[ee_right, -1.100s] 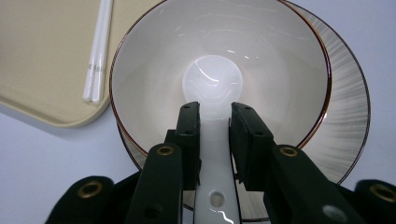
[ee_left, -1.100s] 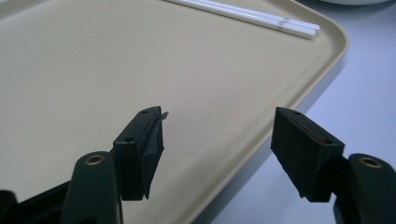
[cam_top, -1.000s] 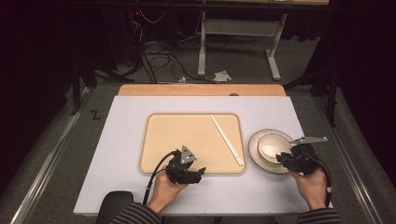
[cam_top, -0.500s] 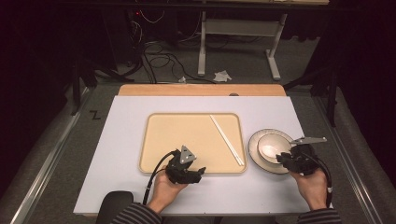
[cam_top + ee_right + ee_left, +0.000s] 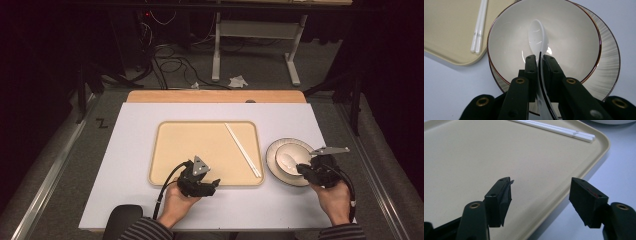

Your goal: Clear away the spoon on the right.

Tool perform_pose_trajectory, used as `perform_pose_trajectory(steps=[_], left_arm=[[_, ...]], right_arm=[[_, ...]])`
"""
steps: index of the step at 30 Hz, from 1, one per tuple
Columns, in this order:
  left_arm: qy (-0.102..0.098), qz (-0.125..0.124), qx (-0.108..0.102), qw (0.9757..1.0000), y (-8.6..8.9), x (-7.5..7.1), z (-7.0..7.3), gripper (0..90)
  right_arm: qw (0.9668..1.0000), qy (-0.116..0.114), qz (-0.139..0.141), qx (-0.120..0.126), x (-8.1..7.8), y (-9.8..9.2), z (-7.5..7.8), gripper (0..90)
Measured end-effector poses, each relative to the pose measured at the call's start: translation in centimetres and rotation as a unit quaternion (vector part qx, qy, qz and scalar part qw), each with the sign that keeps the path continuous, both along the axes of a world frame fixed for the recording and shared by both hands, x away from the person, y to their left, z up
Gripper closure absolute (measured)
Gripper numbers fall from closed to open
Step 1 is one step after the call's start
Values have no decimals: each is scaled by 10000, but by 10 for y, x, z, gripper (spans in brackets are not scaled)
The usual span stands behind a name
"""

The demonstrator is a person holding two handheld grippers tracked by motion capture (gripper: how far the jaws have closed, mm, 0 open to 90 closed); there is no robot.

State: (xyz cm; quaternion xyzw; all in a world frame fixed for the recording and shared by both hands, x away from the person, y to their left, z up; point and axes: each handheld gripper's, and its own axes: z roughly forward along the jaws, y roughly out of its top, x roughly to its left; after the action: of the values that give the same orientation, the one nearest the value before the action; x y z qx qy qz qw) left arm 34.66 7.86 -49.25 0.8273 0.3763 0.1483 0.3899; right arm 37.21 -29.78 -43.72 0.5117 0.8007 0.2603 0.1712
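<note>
A white ceramic spoon (image 5: 537, 35) lies in a white bowl (image 5: 574, 37) with a dark rim, which stands on a striped plate (image 5: 610, 62) right of the tray. My right gripper (image 5: 540, 60) has just been closing and is now shut on the spoon's handle, with the pads pressed against both sides of it. From above, the right gripper (image 5: 302, 170) sits at the near edge of the bowl (image 5: 295, 157). My left gripper (image 5: 541, 185) stands open over the near right corner of the beige tray (image 5: 474, 157), nothing between its fingers. A pair of white chopsticks (image 5: 242, 149) lies on the tray's right side.
The tray (image 5: 200, 150) rests mid-table on a pale grey mat (image 5: 130, 150) over a wooden tabletop. Cables and a white table frame (image 5: 255, 45) are on the floor beyond the table's far edge.
</note>
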Motion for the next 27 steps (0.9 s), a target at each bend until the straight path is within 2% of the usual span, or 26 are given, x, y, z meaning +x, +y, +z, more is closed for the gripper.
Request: perform_pose_trajectory(steps=[14, 27], left_arm=[[-11, -2, 0, 10000, 0, 0, 0, 344], [-10, -18, 42, 10000, -1, -1, -1, 347]], right_arm=[[9999, -30, 87, -41, -1, 1, 2, 856], [9998, 7, 154, 142, 0, -1, 2, 858]])
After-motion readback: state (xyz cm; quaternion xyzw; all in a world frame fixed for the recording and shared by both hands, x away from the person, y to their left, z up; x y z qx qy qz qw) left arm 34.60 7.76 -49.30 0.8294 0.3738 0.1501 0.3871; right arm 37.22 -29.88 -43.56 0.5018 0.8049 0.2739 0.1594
